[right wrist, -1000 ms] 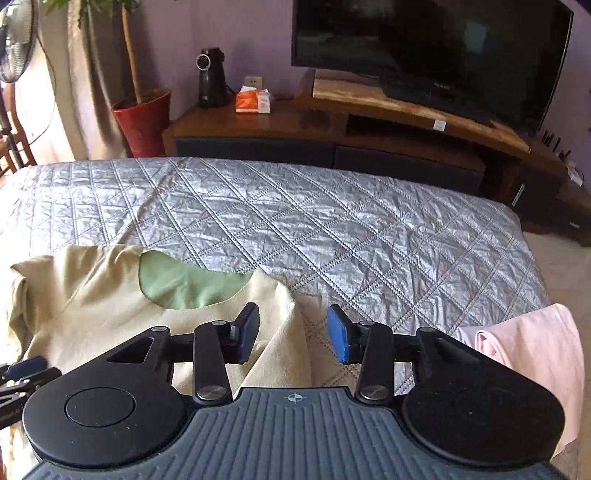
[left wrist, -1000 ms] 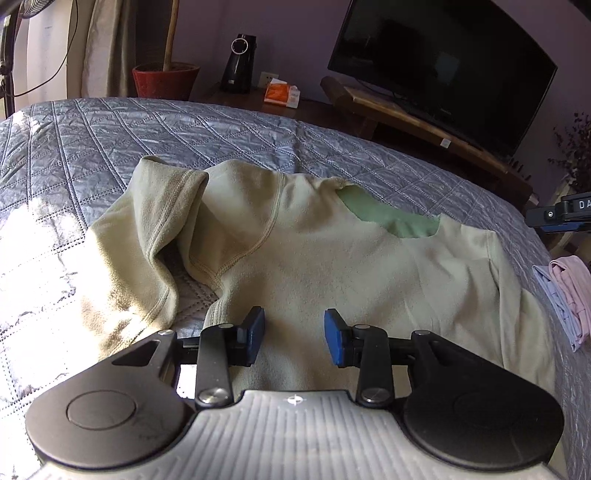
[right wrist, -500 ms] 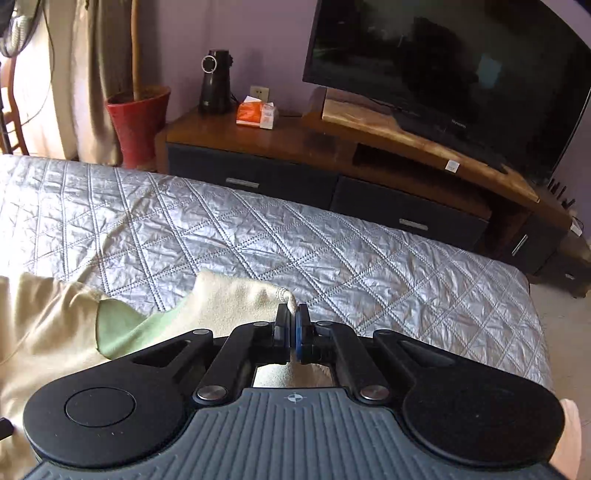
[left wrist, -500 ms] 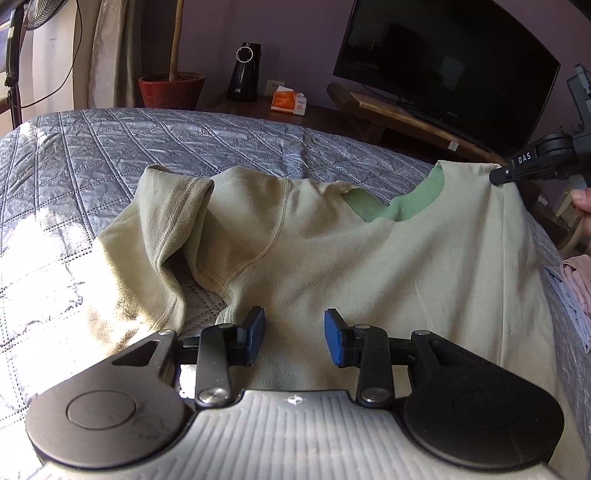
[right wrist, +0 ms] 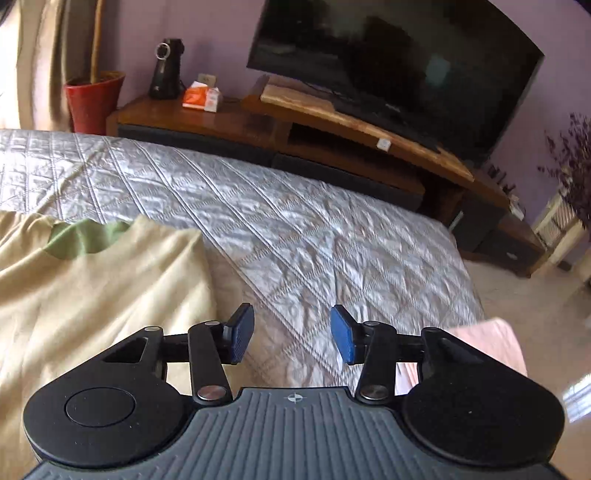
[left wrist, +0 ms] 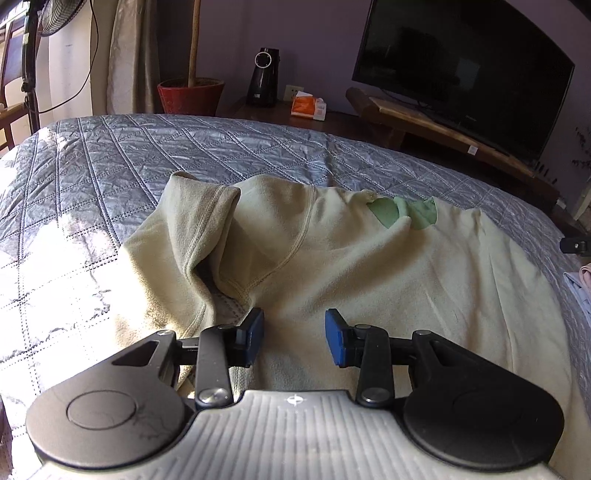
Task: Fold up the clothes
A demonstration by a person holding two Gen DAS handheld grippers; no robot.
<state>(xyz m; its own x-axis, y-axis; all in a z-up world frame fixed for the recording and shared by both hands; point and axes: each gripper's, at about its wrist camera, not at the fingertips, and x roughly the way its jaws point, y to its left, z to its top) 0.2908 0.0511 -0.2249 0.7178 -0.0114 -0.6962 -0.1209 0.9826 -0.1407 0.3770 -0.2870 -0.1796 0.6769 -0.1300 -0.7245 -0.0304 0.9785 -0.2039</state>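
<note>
A pale yellow-green fleece shirt (left wrist: pixel 369 280) with a green collar lining (left wrist: pixel 406 214) lies on the grey quilted bed (left wrist: pixel 110 166); its left sleeve is bunched and folded over. My left gripper (left wrist: pixel 294 338) hovers open over the shirt's lower body, its blue pads apart above the cloth. In the right wrist view my right gripper (right wrist: pixel 291 334) stands just off the shirt's right edge (right wrist: pixel 166 288) above bare quilt; its jaws are opening with nothing between them. The green collar (right wrist: pixel 85 236) shows at the left there.
A folded pink garment (right wrist: pixel 491 343) lies at the bed's right edge, close to my right gripper. Beyond the bed's far edge stand a wooden TV stand (right wrist: pixel 369 133) with a dark TV (right wrist: pixel 388 66), a red plant pot (left wrist: pixel 190 94) and a fan (left wrist: pixel 55 18).
Half a second ago my right gripper was shut on the shirt's right shoulder and held it up. It has let go and moved right; the shoulder has dropped and the collar is rumpled. The left gripper stayed.
</note>
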